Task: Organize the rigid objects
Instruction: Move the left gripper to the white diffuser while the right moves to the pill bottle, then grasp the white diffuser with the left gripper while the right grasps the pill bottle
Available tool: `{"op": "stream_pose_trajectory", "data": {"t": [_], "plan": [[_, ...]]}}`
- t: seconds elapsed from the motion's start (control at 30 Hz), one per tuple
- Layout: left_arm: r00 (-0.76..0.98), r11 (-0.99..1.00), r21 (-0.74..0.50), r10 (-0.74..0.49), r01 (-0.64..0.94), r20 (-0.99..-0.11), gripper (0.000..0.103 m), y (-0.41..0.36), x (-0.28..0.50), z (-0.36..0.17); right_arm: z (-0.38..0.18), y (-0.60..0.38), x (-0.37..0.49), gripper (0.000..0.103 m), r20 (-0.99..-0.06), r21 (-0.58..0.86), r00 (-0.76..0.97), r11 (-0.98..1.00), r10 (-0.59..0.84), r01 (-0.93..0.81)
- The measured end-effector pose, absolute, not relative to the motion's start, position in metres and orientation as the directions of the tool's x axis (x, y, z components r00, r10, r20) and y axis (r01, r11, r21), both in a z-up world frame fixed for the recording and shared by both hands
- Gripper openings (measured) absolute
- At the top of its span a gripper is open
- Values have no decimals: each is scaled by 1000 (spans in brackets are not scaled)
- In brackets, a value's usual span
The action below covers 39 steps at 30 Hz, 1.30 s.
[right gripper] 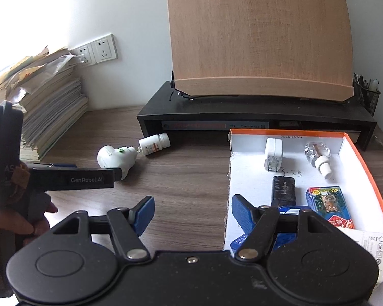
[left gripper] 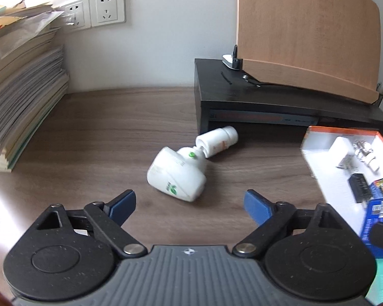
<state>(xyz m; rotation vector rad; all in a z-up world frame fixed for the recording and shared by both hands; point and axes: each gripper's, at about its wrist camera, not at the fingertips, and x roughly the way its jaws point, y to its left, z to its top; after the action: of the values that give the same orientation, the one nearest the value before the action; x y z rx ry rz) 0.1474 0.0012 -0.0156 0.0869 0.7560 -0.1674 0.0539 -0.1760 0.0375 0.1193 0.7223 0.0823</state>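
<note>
From the right wrist, the right tool (right gripper: 191,215) hangs with its jaws apart and empty over the tabletop (right gripper: 181,176) at the edge of an orange-rimmed box (right gripper: 360,158) holding a white charger (right gripper: 273,156), a black adapter (right gripper: 283,191) and a card pack (right gripper: 328,204), while the left tool (right gripper: 115,176) reaches toward a white plug-in device (right gripper: 112,156) beside a pill bottle (right gripper: 154,144).

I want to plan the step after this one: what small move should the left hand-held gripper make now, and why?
Probably ease the left hand-held gripper forward and down over the white plastic plug-in device. Its jaws stand open and empty just short of that device, which lies on the brown wooden desk touching the small white pill bottle, outside the orange-rimmed white cardboard box.
</note>
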Motion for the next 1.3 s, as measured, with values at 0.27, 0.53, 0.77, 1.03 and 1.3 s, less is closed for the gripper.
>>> {"op": "stream_pose_trajectory", "data": {"t": [0.27, 0.53, 0.77, 1.03, 1.3], "plan": [[713, 950, 84, -166, 301, -682, 95, 9, 190, -43, 24, -159, 79, 80, -679, 130, 730, 991, 74, 20], [698, 938, 14, -249, 347, -672, 65, 23, 199, -51, 19, -135, 120, 82, -655, 114, 750, 993, 90, -20], [713, 966, -73, -235, 250, -661, 65, 60, 188, -38, 2, -107, 180, 83, -647, 64, 747, 987, 155, -150], [717, 974, -126, -226, 191, -659, 64, 91, 180, -37, -25, -85, 239, 83, -677, 28, 709, 970, 196, -241], [736, 971, -164, -241, 177, -633, 64, 99, 175, -29, -44, -78, 272, 81, -712, 16, 679, 970, 181, -242]]}}
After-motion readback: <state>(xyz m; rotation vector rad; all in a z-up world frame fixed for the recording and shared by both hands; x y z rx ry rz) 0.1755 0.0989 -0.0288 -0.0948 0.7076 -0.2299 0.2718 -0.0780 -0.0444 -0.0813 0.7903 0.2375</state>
